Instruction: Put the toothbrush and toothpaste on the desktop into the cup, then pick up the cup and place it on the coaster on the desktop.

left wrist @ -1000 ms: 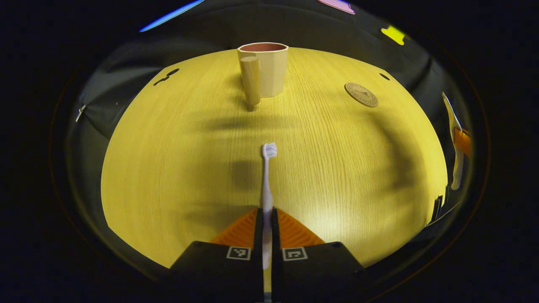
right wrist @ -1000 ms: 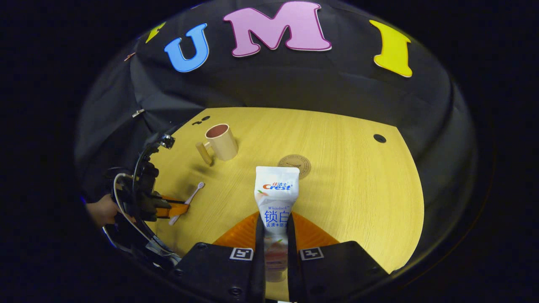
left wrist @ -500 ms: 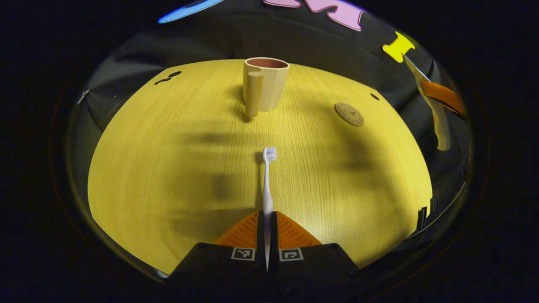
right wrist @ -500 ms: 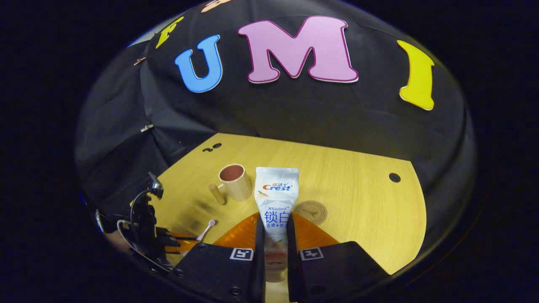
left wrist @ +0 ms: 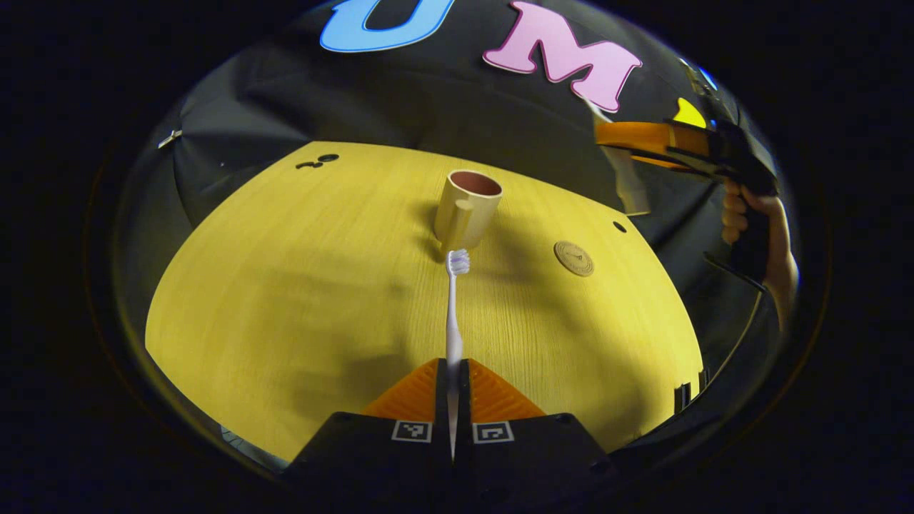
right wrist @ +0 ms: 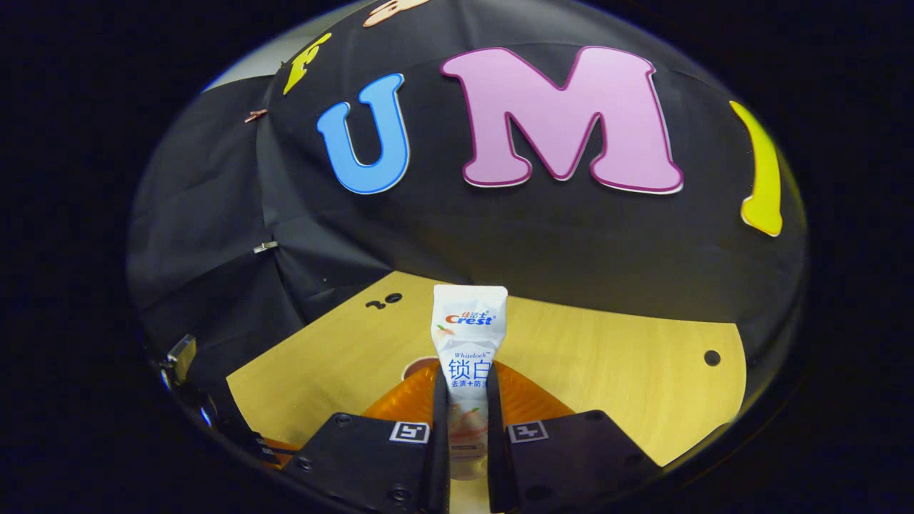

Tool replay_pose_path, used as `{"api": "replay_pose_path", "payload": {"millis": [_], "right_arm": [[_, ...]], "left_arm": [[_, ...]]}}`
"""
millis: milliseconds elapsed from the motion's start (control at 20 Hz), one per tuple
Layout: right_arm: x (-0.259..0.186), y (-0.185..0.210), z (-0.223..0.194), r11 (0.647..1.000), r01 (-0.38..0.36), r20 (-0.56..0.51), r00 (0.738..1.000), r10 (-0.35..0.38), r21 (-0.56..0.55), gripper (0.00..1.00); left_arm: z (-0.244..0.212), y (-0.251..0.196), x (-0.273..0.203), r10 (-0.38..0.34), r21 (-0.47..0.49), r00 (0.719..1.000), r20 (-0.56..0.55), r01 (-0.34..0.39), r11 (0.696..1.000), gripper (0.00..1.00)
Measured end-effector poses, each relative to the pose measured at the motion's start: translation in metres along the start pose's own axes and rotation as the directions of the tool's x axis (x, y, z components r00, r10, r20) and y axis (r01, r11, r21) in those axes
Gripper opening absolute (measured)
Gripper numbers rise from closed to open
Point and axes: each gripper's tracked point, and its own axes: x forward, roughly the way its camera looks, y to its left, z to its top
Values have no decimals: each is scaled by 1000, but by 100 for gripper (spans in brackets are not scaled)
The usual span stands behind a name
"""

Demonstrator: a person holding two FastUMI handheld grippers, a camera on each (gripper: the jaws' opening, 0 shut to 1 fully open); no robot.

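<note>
My left gripper (left wrist: 452, 365) is shut on a white toothbrush (left wrist: 453, 314), whose bristle head points toward the beige cup (left wrist: 468, 210) standing upright on the yellow desktop (left wrist: 285, 271). The round brown coaster (left wrist: 573, 258) lies to the right of the cup. My right gripper (right wrist: 468, 375) is shut on a white toothpaste tube (right wrist: 468, 335) held high above the table. A sliver of the cup's rim (right wrist: 416, 367) peeks out beside its left finger. In the left gripper view the right gripper (left wrist: 621, 137) hovers at the upper right, with the tube (left wrist: 632, 191) hanging from it and a hand (left wrist: 742, 214) holding it.
Small dark holes mark the desktop at the far left (left wrist: 318, 160) and the far right (left wrist: 619, 227). The booth's black cloth wall (right wrist: 500, 235) rises right behind the table. A metal clip (right wrist: 265, 247) hangs on the cloth at the left.
Both grippers have risen and tilted upward with their loads. The right gripper has lifted the tube high, with the cup now low behind its fingers. In the left view the cup looks smaller and more of the wall shows.
</note>
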Motion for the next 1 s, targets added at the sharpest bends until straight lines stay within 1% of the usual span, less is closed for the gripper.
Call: {"api": "replay_pose_path", "payload": {"millis": [150, 250, 400, 550, 600, 650, 700, 850, 900, 950, 1000], "right_arm": [[37, 19, 17, 1000, -22, 58, 998, 21, 8, 25], [59, 30, 22, 999, -41, 80, 996, 39, 22, 25], [89, 38, 21, 998, -52, 97, 994, 49, 28, 25], [116, 44, 11, 995, -67, 88, 994, 61, 74, 25], [123, 44, 7, 995, -66, 91, 994, 60, 71, 25], [130, 44, 4, 997, -62, 95, 994, 57, 52, 25], [134, 44, 0, 998, -60, 97, 994, 57, 26, 25], [145, 47, -12, 996, -83, 106, 991, 85, -26, 25], [147, 48, -16, 996, -87, 107, 990, 90, -30, 13], [148, 50, -21, 995, -97, 103, 990, 100, -33, 25], [150, 51, -29, 995, -99, 91, 991, 102, -32, 26]], "left_arm": [[18, 7, -21, 9, -26, 999, 53, -8, 1000, 6], [31, 10, -31, 13, -60, 996, 90, -7, 998, 6], [51, 17, -46, 14, -113, 989, 147, 2, 994, 6], [63, 21, -54, 25, -120, 977, 210, 0, 993, 6], [65, 22, -56, 26, -123, 975, 221, 1, 992, 6], [66, 22, -56, 27, -129, 973, 230, 3, 992, 1], [68, 23, -55, 31, -135, 971, 239, 2, 991, 6], [74, 21, -52, 32, -139, 963, 269, 6, 990, 6], [76, 19, -54, 32, -137, 962, 271, 5, 991, 6], [76, 17, -53, 35, -133, 962, 269, 2, 991, 6], [76, 16, -51, 38, -129, 963, 265, -3, 992, 6]]}}
